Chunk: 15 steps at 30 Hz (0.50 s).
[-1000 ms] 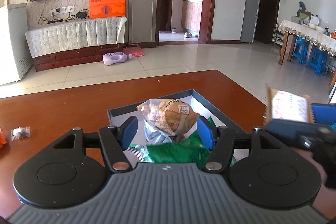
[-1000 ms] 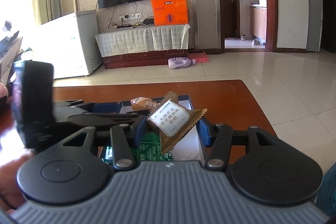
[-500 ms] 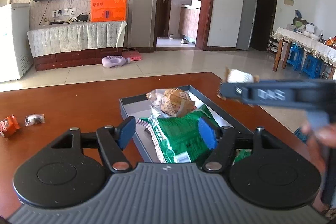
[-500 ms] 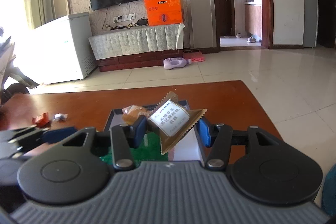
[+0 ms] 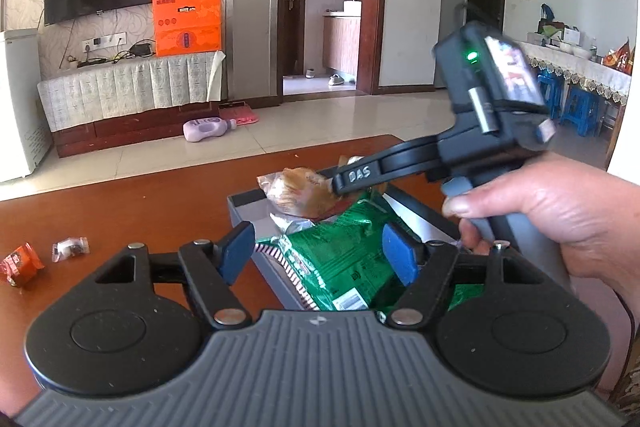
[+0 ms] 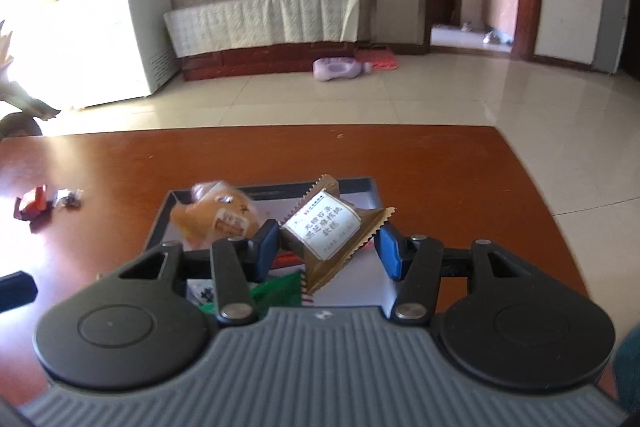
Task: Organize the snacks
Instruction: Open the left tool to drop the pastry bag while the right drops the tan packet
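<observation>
Right gripper [image 5: 360, 183] tips hidden behind its own arm in the left view; held packet [image 6: 334, 227] nearly all covered there. Bun [image 6: 216, 215] blurred in the right view, label unreadable. Green bag [image 5: 340, 259] partly masked by the left gripper [image 5: 318, 253]. Tray [image 6: 360, 185] near edge cut off by gripper bodies. Two candies [image 5: 70, 247] too small to identify.

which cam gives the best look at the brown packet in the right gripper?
Right wrist: the brown packet sits mid-frame between the right gripper pads, white label facing the lens, over the box. Left wrist sees the right gripper side-on; only a sliver of the packet peeks behind the finger.
</observation>
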{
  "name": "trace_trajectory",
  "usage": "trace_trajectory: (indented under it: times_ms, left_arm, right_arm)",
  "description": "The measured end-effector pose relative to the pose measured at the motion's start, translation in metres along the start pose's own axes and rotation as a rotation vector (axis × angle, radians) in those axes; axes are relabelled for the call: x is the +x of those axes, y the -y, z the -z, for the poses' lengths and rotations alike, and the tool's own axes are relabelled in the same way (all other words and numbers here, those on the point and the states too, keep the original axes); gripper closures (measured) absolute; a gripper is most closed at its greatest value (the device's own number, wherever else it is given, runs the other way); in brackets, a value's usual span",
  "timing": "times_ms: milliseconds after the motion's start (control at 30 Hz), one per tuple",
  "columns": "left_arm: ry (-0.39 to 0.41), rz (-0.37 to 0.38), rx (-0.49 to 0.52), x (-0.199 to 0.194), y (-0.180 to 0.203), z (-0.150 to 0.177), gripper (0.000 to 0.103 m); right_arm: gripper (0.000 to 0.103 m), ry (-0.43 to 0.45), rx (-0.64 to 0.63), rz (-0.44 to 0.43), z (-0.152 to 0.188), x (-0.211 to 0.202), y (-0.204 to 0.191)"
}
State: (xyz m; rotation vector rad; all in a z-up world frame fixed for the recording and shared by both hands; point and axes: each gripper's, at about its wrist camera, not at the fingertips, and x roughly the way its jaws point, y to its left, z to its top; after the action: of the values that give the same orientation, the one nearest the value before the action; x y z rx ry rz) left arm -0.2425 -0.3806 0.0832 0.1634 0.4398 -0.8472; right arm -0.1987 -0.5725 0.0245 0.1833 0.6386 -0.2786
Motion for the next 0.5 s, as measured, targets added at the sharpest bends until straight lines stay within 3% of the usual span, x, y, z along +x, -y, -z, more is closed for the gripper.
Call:
trace_trajectory:
  times_ms: [233,500]
  left_arm:
    - [0.015,-0.035,-0.035,-0.012,-0.019,-0.003,0.027]
    - [0.044,-0.052,-0.049,-0.033,-0.036,-0.010,0.026]
  right_arm:
    - [0.043,-0.099,-0.008,0.013,0.004,0.014,-0.009]
    - [0.042,-0.078,-0.088,0.120,0.009,-0.015,-0.026]
